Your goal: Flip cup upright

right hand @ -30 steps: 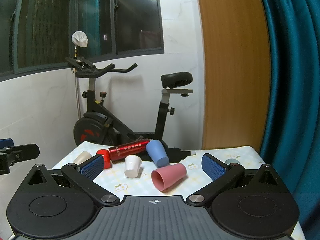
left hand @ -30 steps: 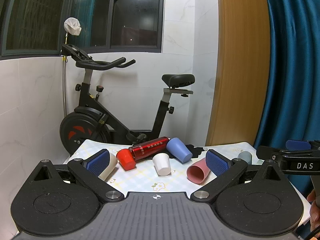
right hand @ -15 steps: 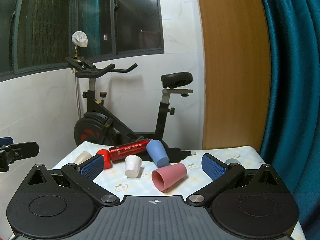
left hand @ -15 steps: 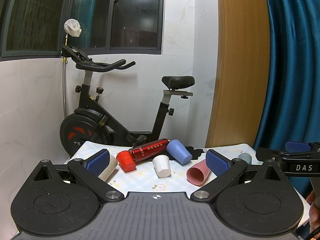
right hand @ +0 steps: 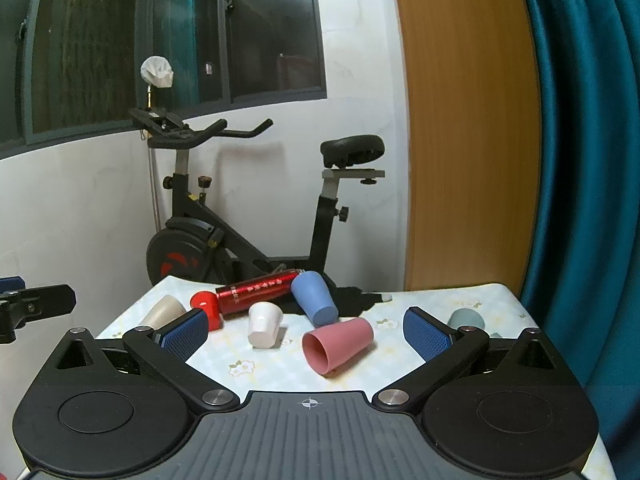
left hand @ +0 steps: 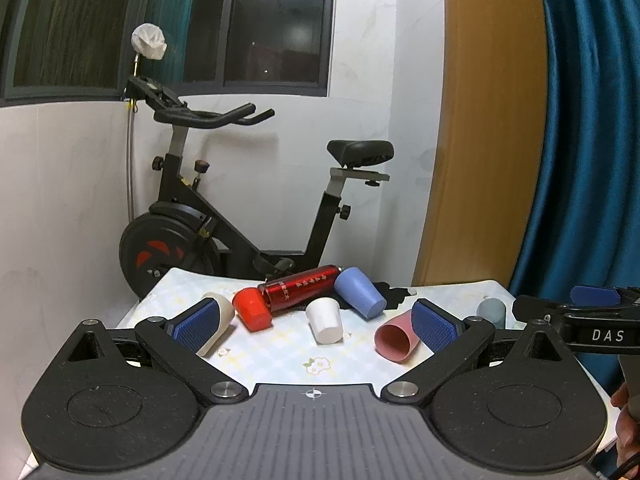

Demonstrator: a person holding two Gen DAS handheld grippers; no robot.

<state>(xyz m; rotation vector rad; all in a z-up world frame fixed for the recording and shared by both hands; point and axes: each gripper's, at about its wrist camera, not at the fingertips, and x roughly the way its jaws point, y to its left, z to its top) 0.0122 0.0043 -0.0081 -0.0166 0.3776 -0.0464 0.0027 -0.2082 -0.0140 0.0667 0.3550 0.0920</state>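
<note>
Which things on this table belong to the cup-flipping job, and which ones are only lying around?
For the job:
- pink cup, on its side
- blue cup, tipped over
- white cup, upside down
- beige cup, on its side
- grey-green cup, upside down
- left gripper and right gripper, both open

Lying about:
- red bottle
- exercise bike

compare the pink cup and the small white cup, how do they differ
The pink plastic cup lies on its side, open mouth facing the camera; the small white plastic cup stands upside down, wide rim on the tablecloth. The pink cup is taller and wider than the white cup. The pink cup sits nearer the right gripper than the white cup. Both are tapered, handleless and not upright.
</note>
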